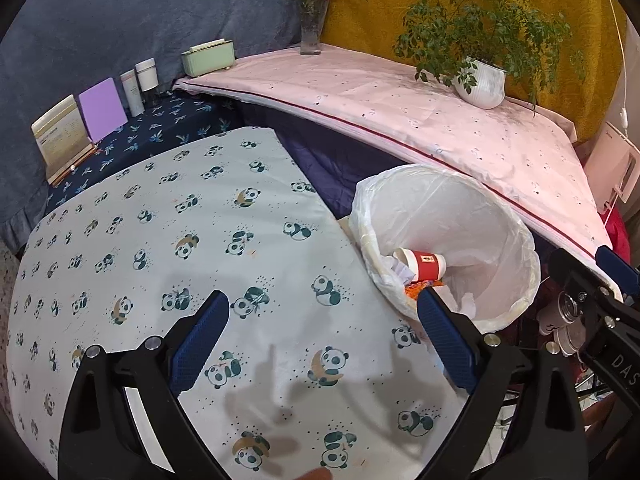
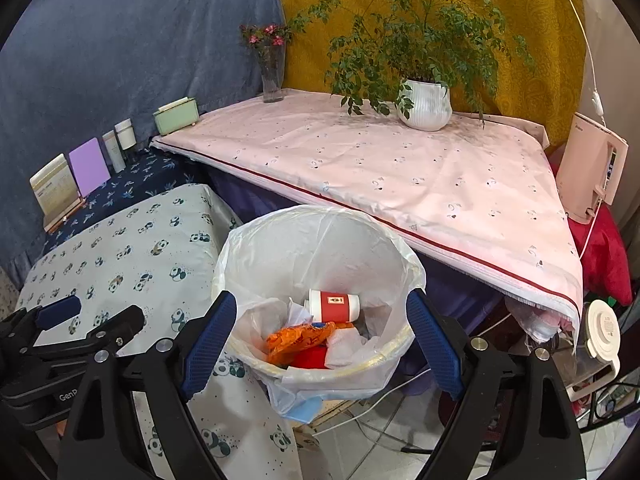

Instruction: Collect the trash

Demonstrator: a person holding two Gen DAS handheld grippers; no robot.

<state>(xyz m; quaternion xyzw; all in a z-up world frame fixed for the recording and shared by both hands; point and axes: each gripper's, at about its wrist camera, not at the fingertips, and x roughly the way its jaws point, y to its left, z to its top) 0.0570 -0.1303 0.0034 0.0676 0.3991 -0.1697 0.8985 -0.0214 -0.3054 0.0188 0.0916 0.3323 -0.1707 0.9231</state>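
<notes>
A bin lined with a white plastic bag (image 2: 320, 248) stands beside the panda-print table (image 1: 160, 240). Inside lie a red and white paper cup (image 2: 334, 306), an orange wrapper (image 2: 298, 338) and crumpled white paper (image 2: 344, 346). My right gripper (image 2: 322, 336) is open and empty, hovering over the bin's near rim. My left gripper (image 1: 324, 336) is open and empty above the panda cloth, left of the bin (image 1: 460, 216). The cup also shows in the left wrist view (image 1: 424, 266). The left gripper appears at the left edge of the right wrist view (image 2: 80, 320).
A pink-clothed table (image 2: 400, 176) behind the bin holds a potted plant (image 2: 426, 106) and a flower vase (image 2: 272, 76). A green box (image 2: 176, 116), bottles (image 2: 120, 144) and cards (image 2: 86, 166) line the back left. A pink appliance (image 2: 592, 168) and cables sit at the right.
</notes>
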